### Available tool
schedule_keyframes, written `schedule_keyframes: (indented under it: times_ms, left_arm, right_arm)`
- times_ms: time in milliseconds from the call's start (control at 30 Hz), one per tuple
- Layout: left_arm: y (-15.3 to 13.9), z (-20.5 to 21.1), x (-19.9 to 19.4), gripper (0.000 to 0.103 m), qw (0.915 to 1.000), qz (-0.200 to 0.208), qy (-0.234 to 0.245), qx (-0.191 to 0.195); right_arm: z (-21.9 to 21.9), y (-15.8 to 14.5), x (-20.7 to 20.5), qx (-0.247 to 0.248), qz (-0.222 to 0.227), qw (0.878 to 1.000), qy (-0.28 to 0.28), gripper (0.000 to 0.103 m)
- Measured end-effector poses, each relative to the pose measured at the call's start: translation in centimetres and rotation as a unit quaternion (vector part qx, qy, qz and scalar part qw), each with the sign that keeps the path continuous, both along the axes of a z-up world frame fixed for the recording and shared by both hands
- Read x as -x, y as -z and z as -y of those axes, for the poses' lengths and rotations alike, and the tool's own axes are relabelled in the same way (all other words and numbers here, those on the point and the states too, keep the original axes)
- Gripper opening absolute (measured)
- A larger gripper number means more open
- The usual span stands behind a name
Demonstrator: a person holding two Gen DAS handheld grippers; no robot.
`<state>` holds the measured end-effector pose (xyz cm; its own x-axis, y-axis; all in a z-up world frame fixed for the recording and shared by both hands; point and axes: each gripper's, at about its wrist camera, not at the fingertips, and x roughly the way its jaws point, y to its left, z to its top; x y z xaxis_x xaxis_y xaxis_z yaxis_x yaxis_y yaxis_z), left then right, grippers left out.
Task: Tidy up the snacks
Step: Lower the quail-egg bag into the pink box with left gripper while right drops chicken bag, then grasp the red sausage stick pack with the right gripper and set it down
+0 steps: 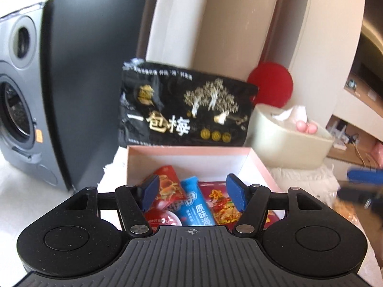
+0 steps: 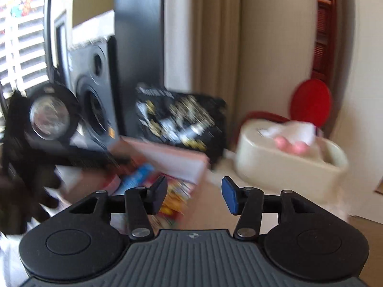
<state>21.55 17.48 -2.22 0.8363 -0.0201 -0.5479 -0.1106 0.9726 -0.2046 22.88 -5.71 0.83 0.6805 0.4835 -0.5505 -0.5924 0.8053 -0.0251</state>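
A pink box (image 1: 189,150) with a white inside holds red snack packets (image 1: 167,186) and a blue packet (image 1: 195,203). A large black snack bag with gold print (image 1: 184,110) stands behind the box. My left gripper (image 1: 192,195) is open and empty, hovering over the box's near end. My right gripper (image 2: 194,195) is open and empty, to the right of the box (image 2: 172,159). The right wrist view is blurred; the black bag (image 2: 182,122) and colourful packets (image 2: 141,179) show there. The left gripper (image 2: 47,129) shows at the left of that view.
A cream tissue box (image 1: 287,141) stands right of the pink box; it also shows in the right wrist view (image 2: 287,160). A grey speaker (image 1: 19,100) and a dark monitor (image 1: 95,71) stand at the left. A red round object (image 1: 271,83) is behind. The right gripper (image 1: 359,186) shows at the right edge.
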Motion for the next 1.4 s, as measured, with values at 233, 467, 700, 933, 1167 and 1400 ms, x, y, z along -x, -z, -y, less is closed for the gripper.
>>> schedule_keyframes:
  times_ms: [233, 467, 700, 933, 1167, 1400]
  left_arm:
    - [-1.2, 2.8, 6.3, 0.067, 0.9992, 0.035, 0.016, 0.007]
    - [0.9, 8.2, 10.6, 0.067, 0.9954, 0.023, 0.081, 0.046]
    - [5.3, 11.0, 12.0, 0.067, 0.9905, -0.054, 0.105, 0.07]
    - [6.1, 10.2, 12.7, 0.067, 0.9913, -0.07, 0.081, 0.077]
    - [6.0, 10.2, 12.9, 0.067, 0.9885, -0.073, 0.089, 0.098]
    - [5.7, 10.6, 13.2, 0.067, 0.9866, -0.072, 0.096, 0.111]
  right_arm:
    - [5.7, 5.3, 2.5, 0.028, -0.025, 0.998, 0.04, 0.058]
    - [8.5, 9.3, 3.3, 0.039, -0.083, 0.993, 0.069, 0.062]
    - [8.6, 11.2, 2.0, 0.028, -0.075, 0.993, 0.084, 0.076]
    - [7.3, 10.7, 2.2, 0.039, -0.073, 0.994, 0.073, 0.049]
    - [6.6, 8.9, 7.8, -0.009, -0.116, 0.993, -0.014, 0.048]
    - [5.9, 8.1, 12.3, -0.017, -0.122, 0.988, -0.094, 0.057]
